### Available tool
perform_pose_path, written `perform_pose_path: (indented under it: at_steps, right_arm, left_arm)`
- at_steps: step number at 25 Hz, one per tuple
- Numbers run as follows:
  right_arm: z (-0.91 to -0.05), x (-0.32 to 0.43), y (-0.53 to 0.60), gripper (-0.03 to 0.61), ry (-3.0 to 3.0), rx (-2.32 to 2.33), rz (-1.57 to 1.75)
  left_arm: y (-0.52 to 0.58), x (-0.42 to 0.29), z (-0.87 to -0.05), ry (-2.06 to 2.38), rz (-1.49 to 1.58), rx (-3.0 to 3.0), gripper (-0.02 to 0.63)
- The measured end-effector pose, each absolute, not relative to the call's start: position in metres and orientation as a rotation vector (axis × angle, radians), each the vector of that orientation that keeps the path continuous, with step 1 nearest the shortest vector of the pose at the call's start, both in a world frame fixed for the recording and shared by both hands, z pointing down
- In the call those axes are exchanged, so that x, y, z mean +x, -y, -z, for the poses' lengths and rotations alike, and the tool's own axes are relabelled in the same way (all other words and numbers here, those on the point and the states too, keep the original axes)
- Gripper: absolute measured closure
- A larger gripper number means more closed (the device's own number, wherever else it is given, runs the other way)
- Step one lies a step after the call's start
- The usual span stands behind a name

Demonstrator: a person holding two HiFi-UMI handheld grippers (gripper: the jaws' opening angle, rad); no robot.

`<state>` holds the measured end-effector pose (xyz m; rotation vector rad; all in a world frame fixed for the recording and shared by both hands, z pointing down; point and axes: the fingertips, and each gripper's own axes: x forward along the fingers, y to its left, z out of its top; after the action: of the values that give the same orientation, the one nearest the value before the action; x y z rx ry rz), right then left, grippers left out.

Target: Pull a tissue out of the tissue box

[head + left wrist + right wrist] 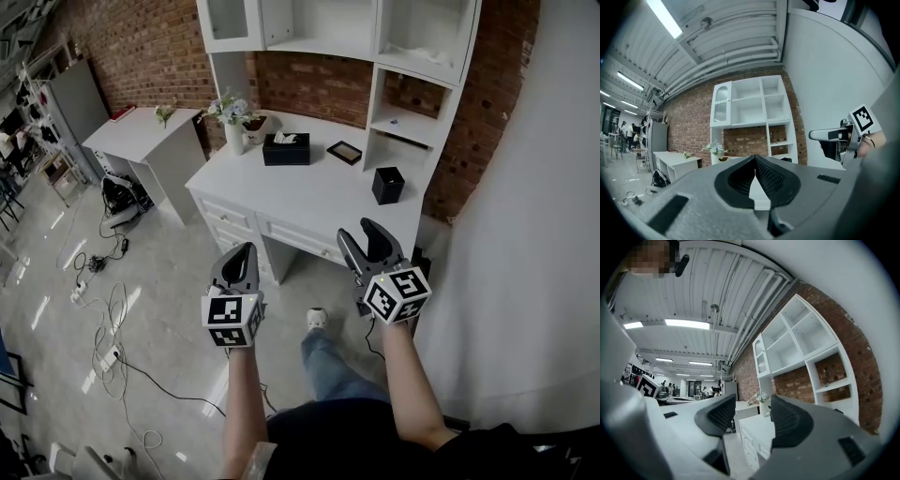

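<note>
- Forearms stretch up from the bottom edge of the head view, each carrying a tool well short of the white surface. The left hand-held gripper is closed on nothing, and the right hand-held gripper is spread wide and empty.
- At the far side of that surface sits the black tissue box, a white tissue poking from its top. A vase of flowers stands just beside it on the left.
- Left gripper view: the jaw tips meet with nothing between them, aimed level at the white shelving unit. The box cannot be made out.
- Right gripper view: the jaws stand apart, with the vase showing in the gap. The box is not seen here either.
- Likely hazards: a reach drifting left could topple the vase, and too shallow a pinch may tear the tissue or slip off it. With nothing pinning the light box, the pull may lift or drag it.
</note>
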<state>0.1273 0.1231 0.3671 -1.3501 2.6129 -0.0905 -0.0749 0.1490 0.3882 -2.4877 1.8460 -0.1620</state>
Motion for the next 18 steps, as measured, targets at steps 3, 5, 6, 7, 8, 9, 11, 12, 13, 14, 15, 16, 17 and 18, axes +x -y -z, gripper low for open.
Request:
perform_pose_path:
  at_steps: [3,5,6,7,8,9,11,12,13,14,15,16,17,18]
  right_arm:
    - [-0.37,0.119,-0.088,0.364,-2.622,-1.332,0.078]
    - [-0.377,0.113,-0.059,0.364,-2.633,-1.328,0.078]
    - [-0.381,0.11,-0.043,0.364,-2.638,-1.329,0.085]
    - [-0.384,0.107,-0.027,0.364,-2.643,-1.328,0.094]
    - [-0.387,0.103,-0.009,0.364,-2.65,-1.324,0.101]
    - [-0.39,0.099,0.009,0.364,-2.66,-1.32,0.105]
    - [-0.394,0.093,0.045,0.364,-2.678,-1.317,0.114]
    - [-0.396,0.09,0.062,0.364,-2.684,-1.317,0.126]
    - [-0.398,0.087,0.079,0.364,-2.689,-1.316,0.14]
    - [-0.4,0.083,0.096,0.364,-2.694,-1.315,0.152]
    - [-0.401,0.08,0.114,0.364,-2.701,-1.312,0.161]
    - [-0.403,0.076,0.133,0.364,-2.71,-1.307,0.171]
    - [-0.404,0.072,0.153,0.364,-2.72,-1.298,0.185]
    - [-0.407,0.067,0.172,0.364,-2.729,-1.287,0.203]
  left_arm:
    - [-0.116,-0.083,-0.391,-1.852,0.162,-2.468,0.604]
    - [-0.09,-0.087,-0.398,-1.863,0.168,-2.466,0.604]
    - [-0.075,-0.09,-0.403,-1.871,0.175,-2.467,0.604]
    - [-0.06,-0.093,-0.407,-1.883,0.183,-2.47,0.604]
    - [-0.043,-0.096,-0.412,-1.897,0.19,-2.473,0.604]
    - [-0.027,-0.099,-0.417,-1.908,0.198,-2.476,0.604]
    - [0.006,-0.104,-0.424,-1.92,0.211,-2.481,0.604]
    - [0.021,-0.106,-0.427,-1.927,0.215,-2.485,0.604]
    - [0.036,-0.109,-0.429,-1.936,0.218,-2.489,0.604]
    - [0.052,-0.112,-0.43,-1.945,0.219,-2.493,0.604]
    - [0.069,-0.115,-0.431,-1.953,0.221,-2.494,0.604]
    - [0.087,-0.118,-0.431,-1.962,0.223,-2.494,0.604]
    - [0.105,-0.121,-0.431,-1.973,0.228,-2.491,0.604]
    - [0.123,-0.125,-0.431,-1.983,0.237,-2.488,0.604]
